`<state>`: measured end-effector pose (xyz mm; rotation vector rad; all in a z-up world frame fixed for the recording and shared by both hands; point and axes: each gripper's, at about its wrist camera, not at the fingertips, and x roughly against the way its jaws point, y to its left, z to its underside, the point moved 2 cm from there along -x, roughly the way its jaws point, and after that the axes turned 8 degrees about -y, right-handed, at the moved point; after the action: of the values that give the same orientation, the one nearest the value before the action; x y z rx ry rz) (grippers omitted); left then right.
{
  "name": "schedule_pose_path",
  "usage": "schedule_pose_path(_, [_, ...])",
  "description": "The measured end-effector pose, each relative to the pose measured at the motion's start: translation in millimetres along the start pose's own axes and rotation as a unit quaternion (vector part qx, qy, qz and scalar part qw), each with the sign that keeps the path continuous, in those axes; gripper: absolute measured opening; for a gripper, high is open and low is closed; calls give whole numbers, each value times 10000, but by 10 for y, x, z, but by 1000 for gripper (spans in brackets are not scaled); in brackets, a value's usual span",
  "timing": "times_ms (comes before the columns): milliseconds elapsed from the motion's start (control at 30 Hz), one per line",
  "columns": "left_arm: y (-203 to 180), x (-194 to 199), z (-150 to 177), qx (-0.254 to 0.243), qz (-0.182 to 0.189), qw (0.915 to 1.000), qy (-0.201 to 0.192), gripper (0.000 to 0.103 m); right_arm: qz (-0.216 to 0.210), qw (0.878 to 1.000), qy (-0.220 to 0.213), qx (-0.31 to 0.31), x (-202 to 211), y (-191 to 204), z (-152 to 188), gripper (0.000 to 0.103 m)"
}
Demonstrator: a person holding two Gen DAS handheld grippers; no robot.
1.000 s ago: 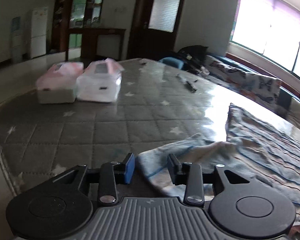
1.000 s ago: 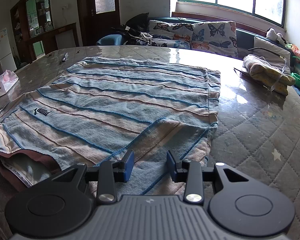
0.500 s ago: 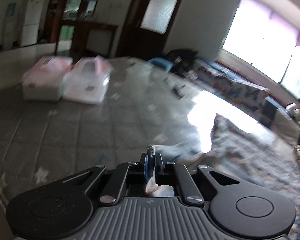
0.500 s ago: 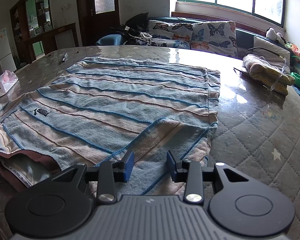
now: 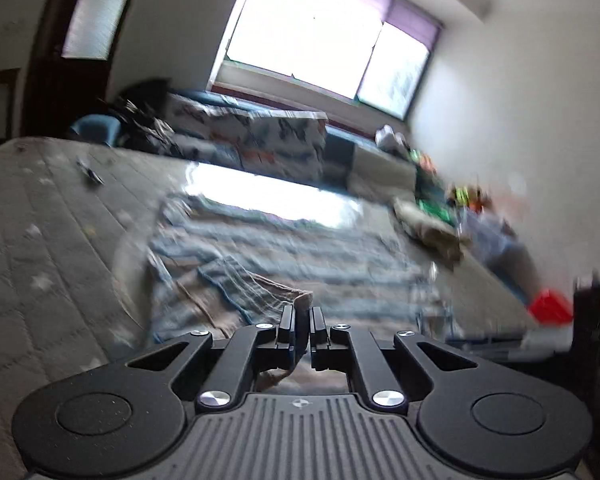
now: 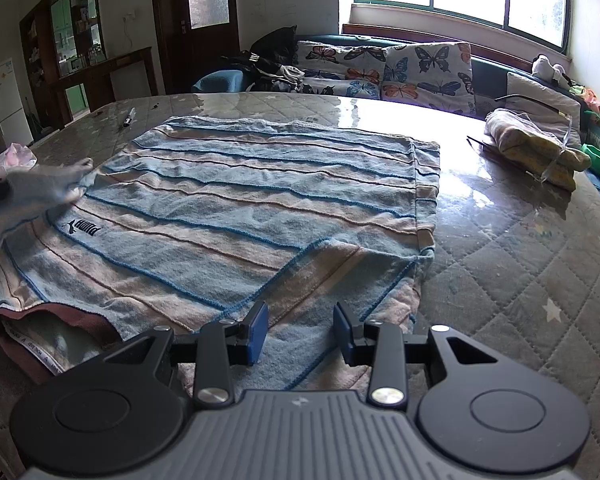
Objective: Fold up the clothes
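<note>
Quilted table (image 6: 520, 264); striped shirt (image 6: 240, 208) flat; left hand-held gripper (image 5: 302, 320) pinching sleeve; right hand-held gripper (image 6: 300, 332) apart.

Left wrist view: smeared by motion throughout.
Striped shirt (image 5: 300, 248): stripes blurred; its near part hidden behind the left gripper (image 5: 302, 320).
Sleeve (image 6: 40, 190): blurred, cut off at the left edge.
Surface's far-right corner items (image 5: 460, 196): unidentifiable.
</note>
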<state>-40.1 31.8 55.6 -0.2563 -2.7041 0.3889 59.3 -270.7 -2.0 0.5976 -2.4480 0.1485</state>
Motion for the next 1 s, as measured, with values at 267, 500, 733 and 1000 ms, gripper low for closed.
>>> schedule_pose_path(267, [-72,-16,145,-204,340,9986,359,22,-94,9999,-52,91,75,86,-119,36])
schedule_pose_path(500, [494,-27,51,63,-629,9978,198,19,-712,9968,-61,370,43,474,-356,36])
schedule_pose_path(733, [670,-56,308,5,-621,9964,579,19,-1252,9899,94,657,-240,975,-516,35])
schedule_pose_path(1000, [687,-66,277,-1,-514,9968,617,21,-1791,9813,199,676,-652,1459,-755,35])
